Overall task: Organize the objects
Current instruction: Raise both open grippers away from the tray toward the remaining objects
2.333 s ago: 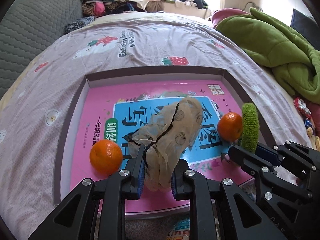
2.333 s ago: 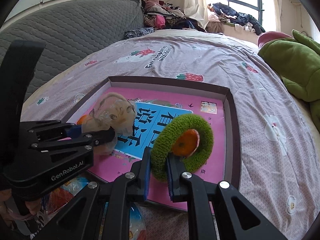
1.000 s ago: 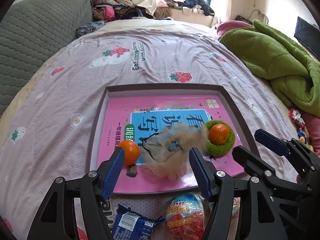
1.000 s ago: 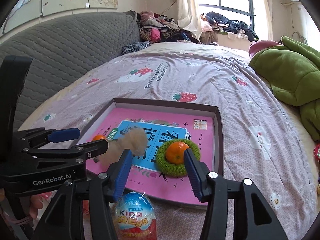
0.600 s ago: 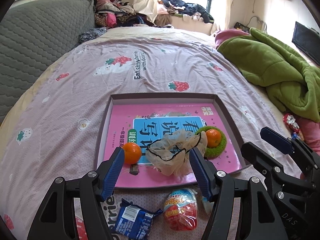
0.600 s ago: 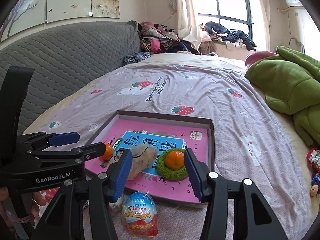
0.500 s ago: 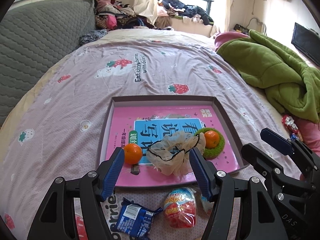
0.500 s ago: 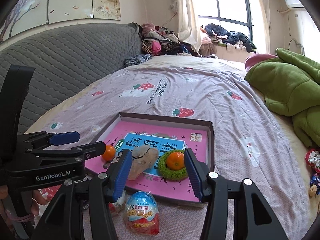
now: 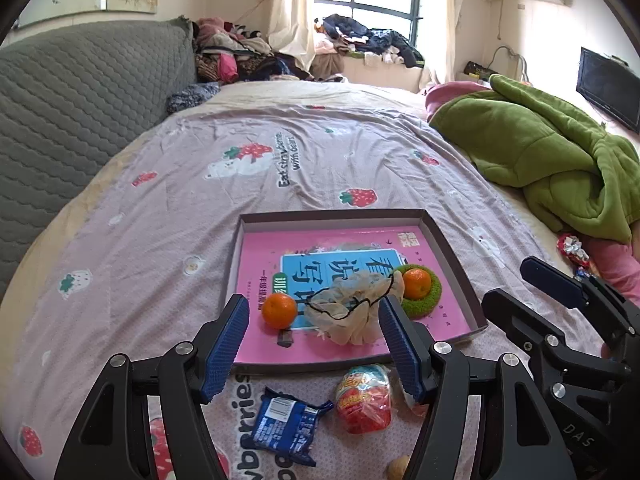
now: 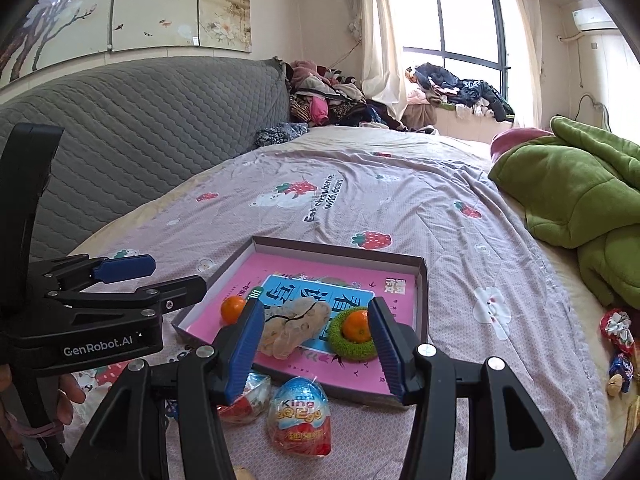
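Both tongs [image 9: 314,344] [image 10: 316,346] higher — empty, agape

Ahead of the tool stretches a bed [image 9: 304,168] under a lilac strawberry-print sheet. A grey quilted headboard [image 10: 152,128] runs along its left, painted panels [image 10: 132,0] above. Straight beyond, daylight pours through a curtained window [image 10: 452,28] over heaped clothes [image 10: 332,100]. A green blanket [image 9: 552,168] lies right, below a wall television [image 9: 608,88].
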{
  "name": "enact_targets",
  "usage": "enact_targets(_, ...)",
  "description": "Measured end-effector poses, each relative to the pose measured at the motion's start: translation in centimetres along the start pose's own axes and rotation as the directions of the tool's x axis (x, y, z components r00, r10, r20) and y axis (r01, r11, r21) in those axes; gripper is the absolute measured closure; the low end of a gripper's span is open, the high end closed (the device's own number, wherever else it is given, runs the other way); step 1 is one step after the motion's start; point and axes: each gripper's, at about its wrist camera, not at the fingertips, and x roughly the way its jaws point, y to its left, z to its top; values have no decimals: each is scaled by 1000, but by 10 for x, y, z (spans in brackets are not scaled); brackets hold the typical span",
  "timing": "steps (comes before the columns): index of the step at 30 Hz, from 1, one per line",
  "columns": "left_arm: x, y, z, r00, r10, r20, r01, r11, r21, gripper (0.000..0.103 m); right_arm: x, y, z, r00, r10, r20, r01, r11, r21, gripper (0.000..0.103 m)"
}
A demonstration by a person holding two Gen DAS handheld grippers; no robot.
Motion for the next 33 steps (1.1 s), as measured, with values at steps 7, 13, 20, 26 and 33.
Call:
enact_targets(7,-13,4,-4,1000,-2,16,2,1000,-7,34,-18,6,0,999,18,27,-18,1000,-6,50)
enact_targets(13,-23,8,-12,1000,2,20,-2,1000,-10,34,-33,10,-3,999,24,43,-24,1000,-4,49)
enact_targets(20,-37,9,-25,1000,6,24,-6,1000,-2,34,-45,18,-11,999,30,45,-29,999,-20,49)
enact_targets(26,-48,14,-35,999,13,34,-13,1000,-6,34,-52,24,-25,999,31,33,-30,999,-24,49)
enact_targets(33,-61,17,-50,998,25,50,-25,1000,4,34,-57,30,-46,999,36,5,-35,999,-24,49)
